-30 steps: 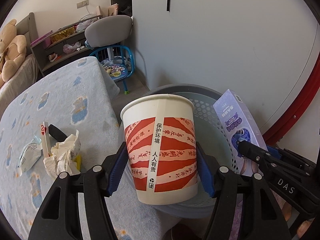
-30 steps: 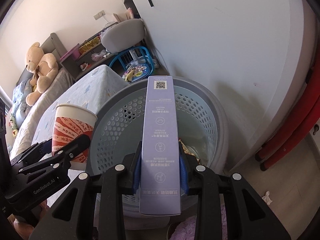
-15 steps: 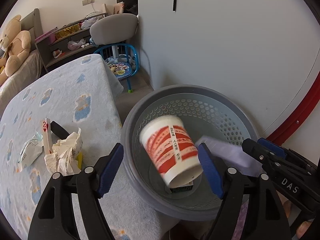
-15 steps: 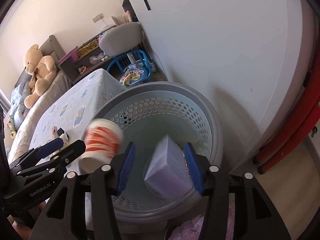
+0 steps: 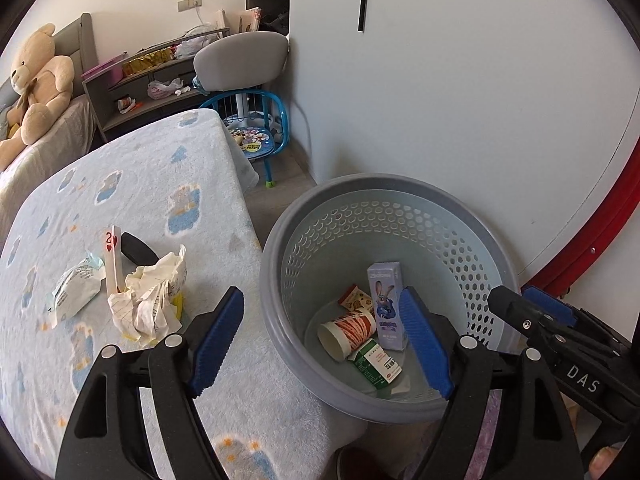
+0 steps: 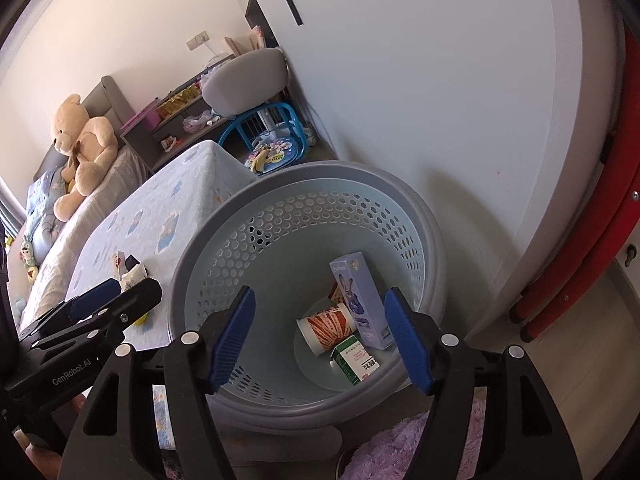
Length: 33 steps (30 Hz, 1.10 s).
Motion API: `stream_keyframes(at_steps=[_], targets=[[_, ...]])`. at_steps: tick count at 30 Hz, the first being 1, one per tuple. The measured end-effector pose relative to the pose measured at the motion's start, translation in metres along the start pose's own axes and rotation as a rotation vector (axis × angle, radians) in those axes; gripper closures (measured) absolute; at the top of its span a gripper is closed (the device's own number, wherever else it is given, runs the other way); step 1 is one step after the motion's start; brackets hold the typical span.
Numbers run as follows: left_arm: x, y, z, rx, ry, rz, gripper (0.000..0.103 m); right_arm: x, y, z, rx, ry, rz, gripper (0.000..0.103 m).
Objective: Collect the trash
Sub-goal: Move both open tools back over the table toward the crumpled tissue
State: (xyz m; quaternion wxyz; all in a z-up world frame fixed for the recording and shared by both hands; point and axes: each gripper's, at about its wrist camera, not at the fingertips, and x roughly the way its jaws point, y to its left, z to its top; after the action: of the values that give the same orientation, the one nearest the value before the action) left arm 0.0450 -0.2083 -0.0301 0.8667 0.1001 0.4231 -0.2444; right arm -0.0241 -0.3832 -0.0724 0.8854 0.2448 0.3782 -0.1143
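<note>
Your left gripper (image 5: 322, 340) and right gripper (image 6: 318, 338) both hang above the perforated laundry-style basket (image 5: 280, 248), jaws spread wide and holding nothing, which suits a spot over the bin's mouth. At the bottom lie the red-and-white paper cup (image 5: 347, 330) on its side, the purple rabbit-print carton (image 5: 387, 307) leaning against the wall, a green-and-white box (image 5: 376, 364) and a small snack wrapper (image 5: 354, 297). The basket sits against the blanket-covered bench (image 5: 132, 184), so a short reach serves. There, more trash waits: crumpled paper (image 5: 154, 294), a white wrapper (image 5: 74, 288) and an upright playing card (image 5: 110, 258). Your left gripper is angled nearer these, tilted downward; judging by that, it is better placed for the next pickup.
</note>
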Motion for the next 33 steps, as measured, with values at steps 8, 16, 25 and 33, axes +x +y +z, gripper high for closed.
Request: stream_keyframes(at_steps=[8, 16, 25, 33], targets=[[-0.010, 0.008, -0.007, -0.017, -0.008, 0.006, 0.026, -0.005, 0.005, -0.005, -0.004, 0.002, 0.009, 0.033], [-0.021, 0.019, -0.013, -0.037, -0.025, 0.013, 0.026, -0.012, 0.019, -0.008, -0.025, -0.002, 0.015, 0.028], [-0.033, 0.046, -0.026, -0.078, -0.036, 0.033, 0.026, -0.013, 0.037, -0.015, -0.051, -0.003, 0.023, 0.027], [-0.043, 0.080, -0.045, -0.125, -0.034, 0.073, 0.026, -0.007, 0.062, -0.028, -0.073, 0.009, 0.060, 0.022]])
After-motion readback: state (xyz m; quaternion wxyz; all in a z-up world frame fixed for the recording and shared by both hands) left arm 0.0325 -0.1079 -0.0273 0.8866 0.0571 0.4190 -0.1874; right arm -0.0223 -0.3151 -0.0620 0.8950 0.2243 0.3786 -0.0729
